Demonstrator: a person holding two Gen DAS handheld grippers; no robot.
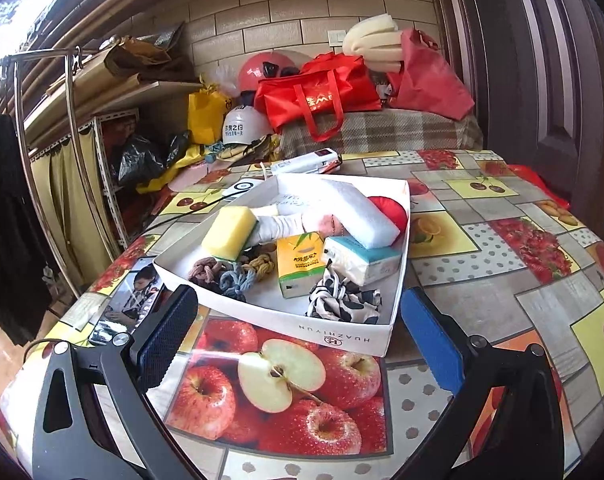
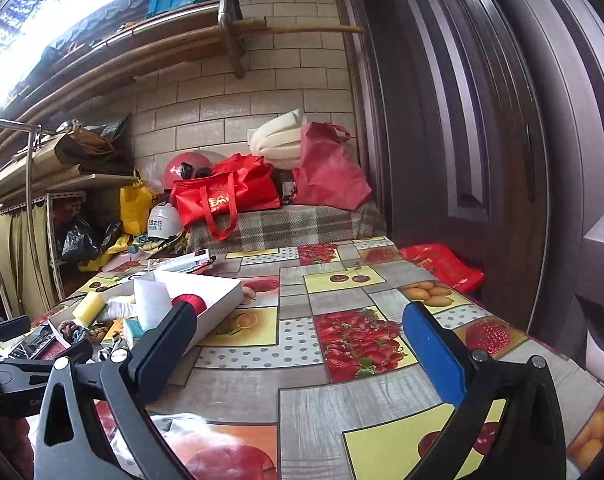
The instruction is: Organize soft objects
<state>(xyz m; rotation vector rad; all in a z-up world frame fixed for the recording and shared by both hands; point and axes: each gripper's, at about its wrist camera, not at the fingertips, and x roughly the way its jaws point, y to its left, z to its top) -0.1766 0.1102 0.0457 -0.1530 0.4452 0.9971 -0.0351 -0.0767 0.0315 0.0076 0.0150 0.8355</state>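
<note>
A white cardboard box [image 1: 342,338] on the fruit-print table holds soft things: a yellow sponge [image 1: 229,232], a white foam block [image 1: 342,208], a white sock [image 1: 282,226], a red pad [image 1: 392,210], two tissue packs [image 1: 300,262], knotted hair ties [image 1: 222,274] and a black-and-white scrunchie [image 1: 344,300]. My left gripper [image 1: 298,332] stands open just before the box's near wall, nothing between its fingers. My right gripper [image 2: 302,336] is open over bare tablecloth, right of the box [image 2: 218,306], and holds nothing.
A phone [image 1: 130,300] lies left of the box by the table's left edge. White devices and a cable [image 1: 306,160] lie behind the box. Red bags [image 1: 322,92], helmets and a plaid bench stand beyond the table. A dark door [image 2: 482,120] runs along the right.
</note>
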